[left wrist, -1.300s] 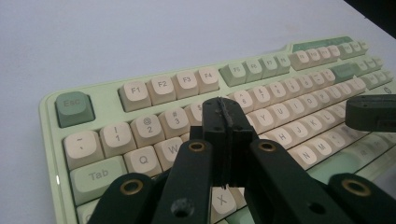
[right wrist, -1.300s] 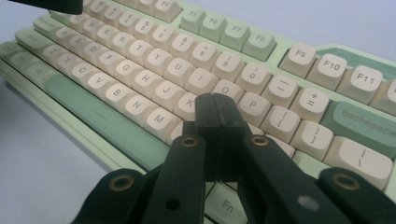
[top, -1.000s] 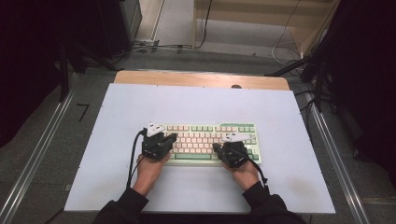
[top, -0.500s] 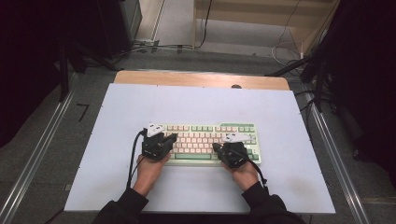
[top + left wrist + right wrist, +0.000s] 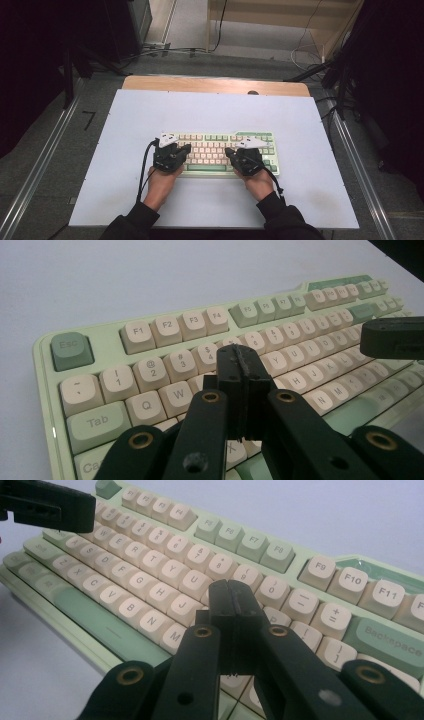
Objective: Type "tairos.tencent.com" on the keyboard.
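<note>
Now both grippers sit over the mint-and-cream keyboard at the worktop's centre: left gripper at its nine o'clock end, right gripper toward three o'clock, each with jaws pressed together, empty.

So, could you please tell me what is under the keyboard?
The keyboard lies flat on the white tabletop. Whatever sits directly beneath it is covered and cannot be seen.

Overhead plus close, perhaps opposed, keyboard views
</note>
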The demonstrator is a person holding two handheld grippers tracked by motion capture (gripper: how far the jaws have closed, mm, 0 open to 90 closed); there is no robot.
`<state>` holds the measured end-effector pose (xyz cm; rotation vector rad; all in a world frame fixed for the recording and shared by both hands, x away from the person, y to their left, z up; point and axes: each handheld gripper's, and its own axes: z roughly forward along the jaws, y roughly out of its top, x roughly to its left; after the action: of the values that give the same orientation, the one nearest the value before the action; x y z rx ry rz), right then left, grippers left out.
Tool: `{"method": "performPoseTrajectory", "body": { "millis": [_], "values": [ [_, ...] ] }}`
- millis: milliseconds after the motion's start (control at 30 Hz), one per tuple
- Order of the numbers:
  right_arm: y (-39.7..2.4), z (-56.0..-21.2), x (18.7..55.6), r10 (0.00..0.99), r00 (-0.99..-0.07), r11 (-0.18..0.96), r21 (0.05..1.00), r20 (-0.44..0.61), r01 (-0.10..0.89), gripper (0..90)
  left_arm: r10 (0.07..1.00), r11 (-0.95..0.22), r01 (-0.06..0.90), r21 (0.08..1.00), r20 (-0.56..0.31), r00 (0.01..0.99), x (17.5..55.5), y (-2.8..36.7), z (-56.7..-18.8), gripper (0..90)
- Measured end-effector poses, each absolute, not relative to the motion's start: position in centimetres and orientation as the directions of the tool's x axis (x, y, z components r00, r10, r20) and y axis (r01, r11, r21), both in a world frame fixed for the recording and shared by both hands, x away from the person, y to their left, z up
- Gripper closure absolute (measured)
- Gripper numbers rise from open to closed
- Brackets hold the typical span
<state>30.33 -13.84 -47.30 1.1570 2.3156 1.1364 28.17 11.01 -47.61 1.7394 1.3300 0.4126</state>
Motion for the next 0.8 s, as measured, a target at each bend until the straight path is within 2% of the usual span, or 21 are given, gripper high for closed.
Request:
{"method": "performPoseTrajectory", "body": {
  "millis": [800],
  "values": [
    [-13.81, -47.14, 31.1, 0.789, -0.611, 0.339, 0.777, 0.074, 0.531, 87.3, 0.893, -0.057, 0.613, 0.788, -0.234, 0.384, 27.71, 10.33, -48.01, 90.0]
  ]
}}
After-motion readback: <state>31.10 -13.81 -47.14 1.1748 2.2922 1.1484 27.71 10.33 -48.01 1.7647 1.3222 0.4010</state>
